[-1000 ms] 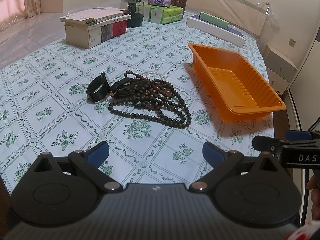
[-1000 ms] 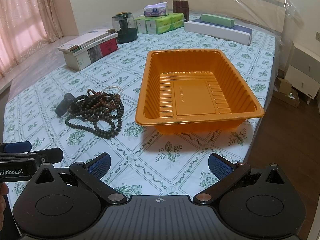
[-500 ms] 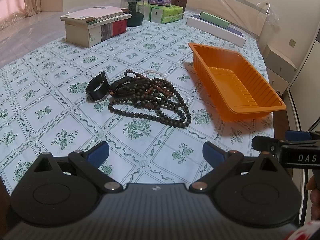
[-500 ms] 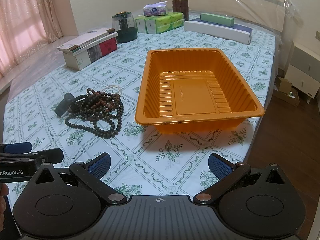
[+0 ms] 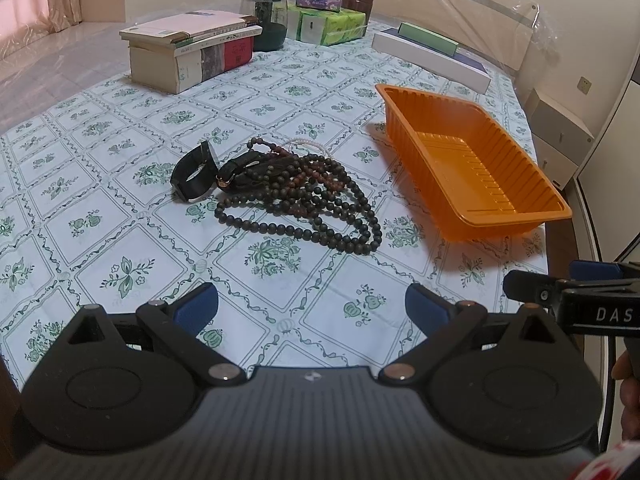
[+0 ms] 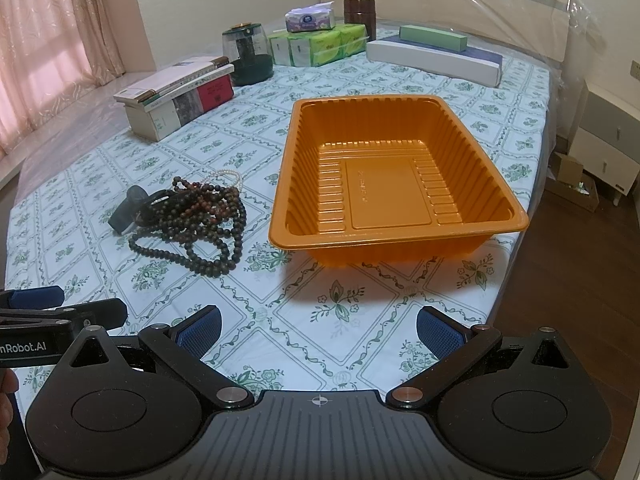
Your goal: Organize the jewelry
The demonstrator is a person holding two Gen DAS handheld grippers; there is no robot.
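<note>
The left gripper [image 5: 312, 305] is hovering with its blue-padded fingers [image 5: 197, 307] spread wide and gripping nothing; the right gripper [image 6: 318, 326] is likewise hanging with its fingers [image 6: 438, 330] wide apart and empty. Both are sitting low over the near edge of the bed [image 5: 120, 216], which is wearing a pale floral cover.

Outward from the left gripper, at about twelve o'clock and well apart from it, the jewelry is lying in one tangled pile: long strands of dark beads [image 5: 304, 204], a thin pale bead strand [image 5: 306, 145] peeking out behind, and a black watch [image 5: 195, 178] touching the pile's left side. In the right view the same pile [image 6: 192, 220] is sitting at about ten o'clock.

The orange tray [image 6: 394, 178] is standing just to the right of the pile, at twelve o'clock from the right gripper, and it is holding nothing.

As I judge it, the task is only beginning: nothing is sorted yet, and every piece is waiting to be lifted and set in the tray.
</note>
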